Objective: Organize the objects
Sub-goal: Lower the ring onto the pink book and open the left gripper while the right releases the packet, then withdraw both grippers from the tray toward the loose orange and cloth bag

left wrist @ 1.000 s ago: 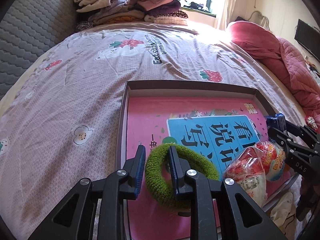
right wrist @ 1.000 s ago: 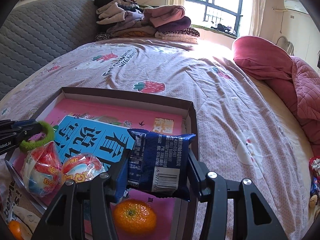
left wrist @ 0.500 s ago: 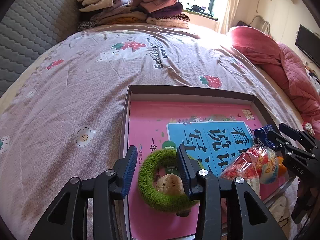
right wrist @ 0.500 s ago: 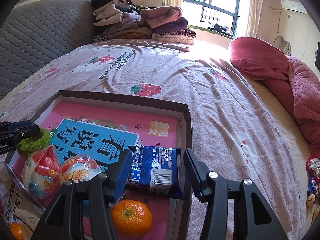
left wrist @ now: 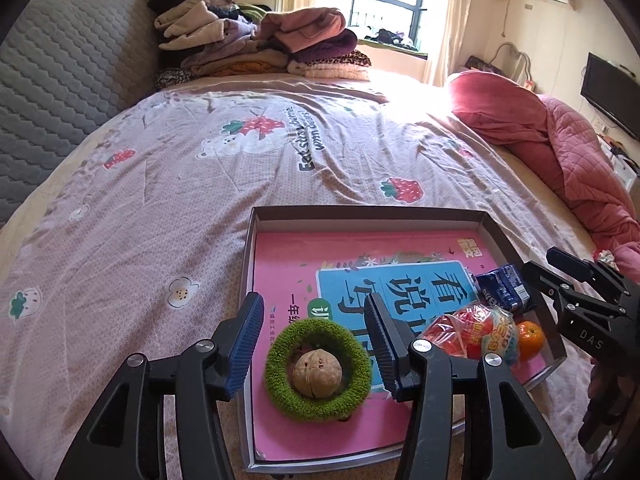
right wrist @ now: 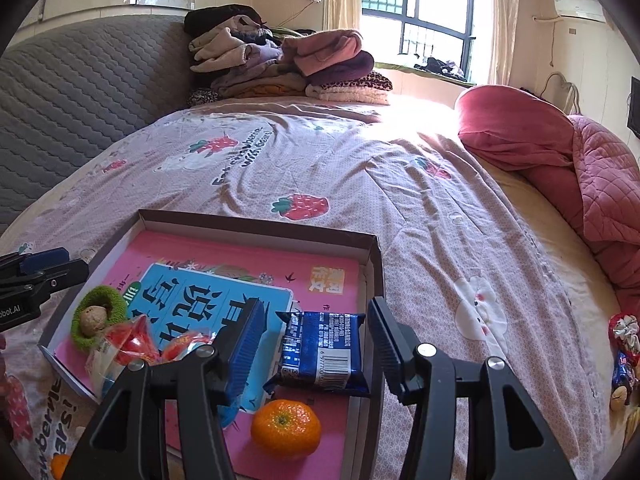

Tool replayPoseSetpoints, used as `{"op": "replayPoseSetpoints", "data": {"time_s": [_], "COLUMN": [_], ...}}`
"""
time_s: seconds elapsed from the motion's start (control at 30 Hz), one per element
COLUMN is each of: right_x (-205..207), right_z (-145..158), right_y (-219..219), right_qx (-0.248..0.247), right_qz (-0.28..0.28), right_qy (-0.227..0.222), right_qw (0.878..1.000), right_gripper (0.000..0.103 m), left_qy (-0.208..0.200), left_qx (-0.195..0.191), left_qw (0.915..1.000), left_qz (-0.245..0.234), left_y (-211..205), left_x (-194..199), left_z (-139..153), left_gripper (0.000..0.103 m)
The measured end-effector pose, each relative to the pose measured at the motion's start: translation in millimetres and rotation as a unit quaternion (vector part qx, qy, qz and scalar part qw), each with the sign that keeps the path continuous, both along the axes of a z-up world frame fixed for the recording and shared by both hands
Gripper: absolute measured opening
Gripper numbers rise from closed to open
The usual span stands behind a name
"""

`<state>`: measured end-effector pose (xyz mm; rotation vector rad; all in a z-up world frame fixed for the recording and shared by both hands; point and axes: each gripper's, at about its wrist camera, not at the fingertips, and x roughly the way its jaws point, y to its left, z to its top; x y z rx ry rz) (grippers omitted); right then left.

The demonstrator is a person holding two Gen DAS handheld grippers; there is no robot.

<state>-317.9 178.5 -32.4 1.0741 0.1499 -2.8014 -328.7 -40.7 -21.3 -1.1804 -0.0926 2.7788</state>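
A shallow brown box (left wrist: 368, 213) (right wrist: 256, 222) lies on the bed with a pink book (left wrist: 296, 264) (right wrist: 224, 252) in it. A green fuzzy ring (left wrist: 280, 392) (right wrist: 114, 300) lies on the book around a walnut (left wrist: 317, 372) (right wrist: 93, 316). My left gripper (left wrist: 316, 342) is open, its jaws on either side of the ring. A blue snack packet (right wrist: 322, 350) (left wrist: 502, 289) lies in the box between the open jaws of my right gripper (right wrist: 316, 344). A red snack bag (left wrist: 472, 332) (right wrist: 132, 346) and an orange (right wrist: 286, 429) (left wrist: 530, 335) also lie in the box.
Folded clothes (left wrist: 256, 44) are stacked at the head of the bed. A pink quilt (left wrist: 560, 152) lies on the right. Small wrapped items (right wrist: 622, 360) sit at the bed's right edge. Another orange (right wrist: 60, 466) lies outside the box, at lower left.
My left gripper let go of the green ring and drew back; the ring now lies around the walnut. My right gripper released the blue packet into the box and opened wider.
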Motion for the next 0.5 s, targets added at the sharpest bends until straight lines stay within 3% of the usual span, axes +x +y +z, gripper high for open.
{"op": "replayPoseSetpoints", "data": {"time_s": [0.17,0.27,0.5], "right_x": [12,18,33], "right_z": [12,19,33], "right_y": [-3,-1,2], "right_qx": [-0.015,-0.020,-0.040], "right_qz": [0.006,0.006,0.005], "right_qy": [0.009,0.016,0.025], "right_qw": [1.000,1.000,0.999], "right_gripper": [0.054,0.055,0.057], "left_qy": [0.008,0.014,0.024], "left_qx": [-0.005,-0.008,-0.011], "left_qw": [0.9999,0.9998,0.9996], "left_qz": [0.002,0.008,0.009], "left_y": [2,2,7], "left_x": [13,21,39], "left_z": [10,17,30], "left_gripper": [0.055,0.067,0.068]}}
